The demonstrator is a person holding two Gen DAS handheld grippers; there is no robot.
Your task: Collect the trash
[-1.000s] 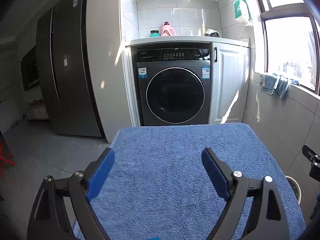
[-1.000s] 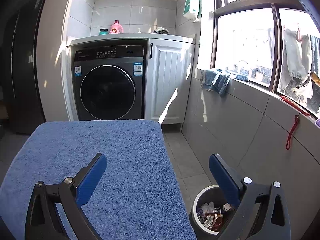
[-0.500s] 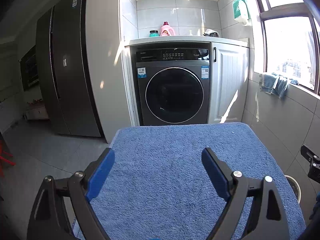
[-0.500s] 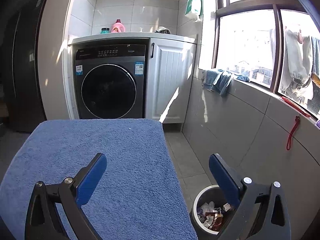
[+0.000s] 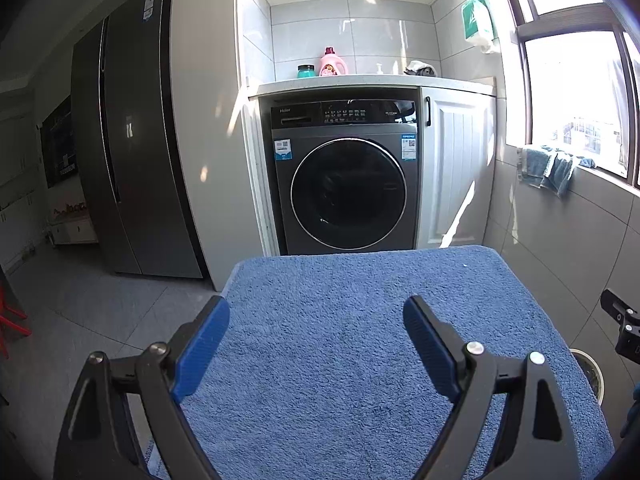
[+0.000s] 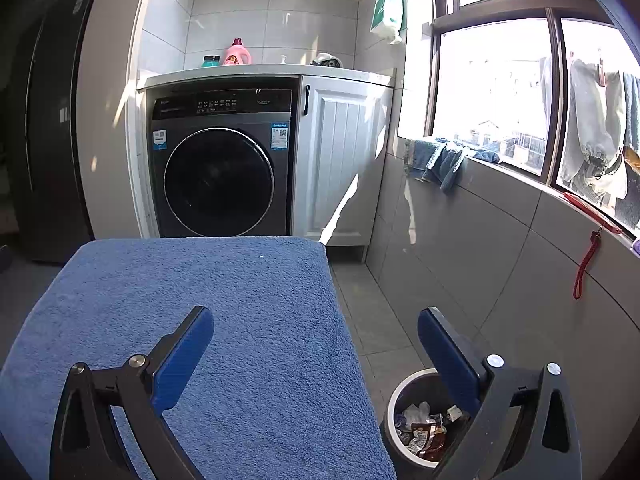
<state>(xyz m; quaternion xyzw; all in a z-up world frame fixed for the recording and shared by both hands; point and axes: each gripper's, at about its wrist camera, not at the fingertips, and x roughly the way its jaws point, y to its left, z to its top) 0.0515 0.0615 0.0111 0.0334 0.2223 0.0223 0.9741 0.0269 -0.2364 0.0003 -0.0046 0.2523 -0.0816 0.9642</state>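
Note:
A grey trash bin (image 6: 394,436) stands on the floor to the right of the table and holds several crumpled wrappers (image 6: 420,428). Its rim also shows in the left wrist view (image 5: 588,364). The table is covered by a blue towel (image 5: 360,340), also in the right wrist view (image 6: 220,320), with only a tiny white speck (image 6: 261,256) on it. My left gripper (image 5: 316,320) is open and empty above the towel. My right gripper (image 6: 316,328) is open and empty, straddling the towel's right edge, its right finger over the bin. Part of the right gripper (image 5: 622,324) shows in the left wrist view.
A dark washing machine (image 5: 348,184) and a white cabinet (image 5: 456,168) stand beyond the table. A tall dark fridge (image 5: 132,152) is at the left. A tiled wall with a window sill and blue cloths (image 6: 440,160) runs along the right. A red cord (image 6: 584,268) hangs there.
Both grippers stay open and empty. The views have shifted very slightly; nothing on the towel or in the bin has moved.

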